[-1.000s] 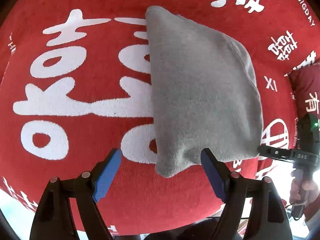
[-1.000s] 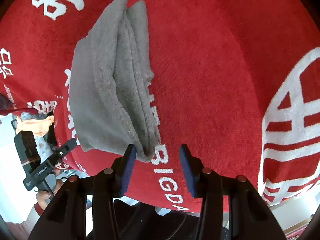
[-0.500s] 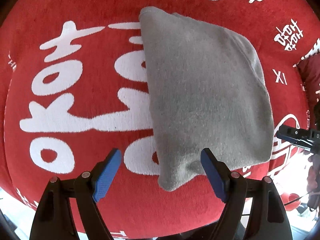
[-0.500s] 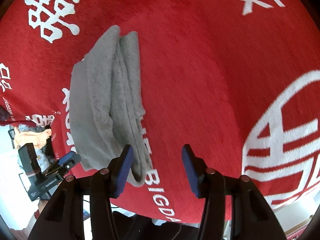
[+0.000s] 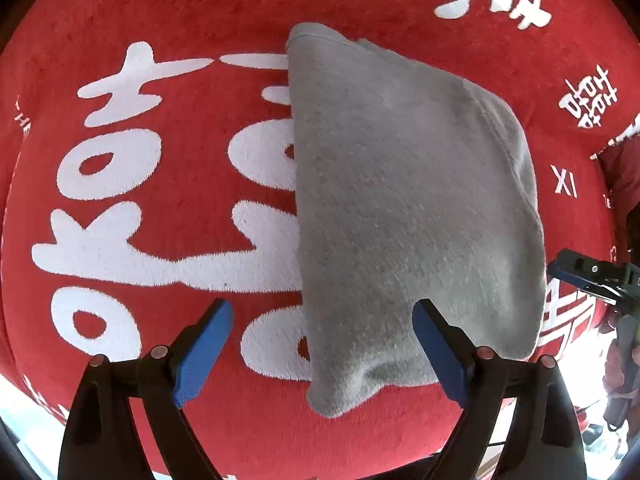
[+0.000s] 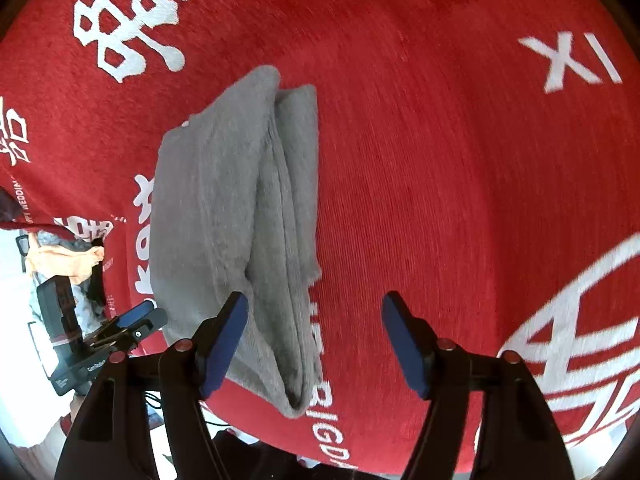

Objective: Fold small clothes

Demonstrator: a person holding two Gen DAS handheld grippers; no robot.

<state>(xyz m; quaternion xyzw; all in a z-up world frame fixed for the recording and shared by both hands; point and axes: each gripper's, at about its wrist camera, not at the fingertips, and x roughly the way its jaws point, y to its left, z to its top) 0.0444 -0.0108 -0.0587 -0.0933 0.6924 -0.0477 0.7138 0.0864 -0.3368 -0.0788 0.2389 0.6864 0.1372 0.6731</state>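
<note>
Grey garment (image 5: 408, 208), folded, fleecy, layered

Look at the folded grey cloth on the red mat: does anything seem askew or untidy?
Slightly. The grey cloth is folded, but its stacked layers fan apart along one side and the near corner sags unevenly on the red mat. Nothing is torn or spilled.

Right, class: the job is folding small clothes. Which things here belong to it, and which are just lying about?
Part of the job:
- folded grey cloth
- left tongs, opening, nothing gripped
- right tongs, opening, nothing gripped

Just lying about:
- red cover with white lettering, the work surface
- orange fabric past its edge
</note>
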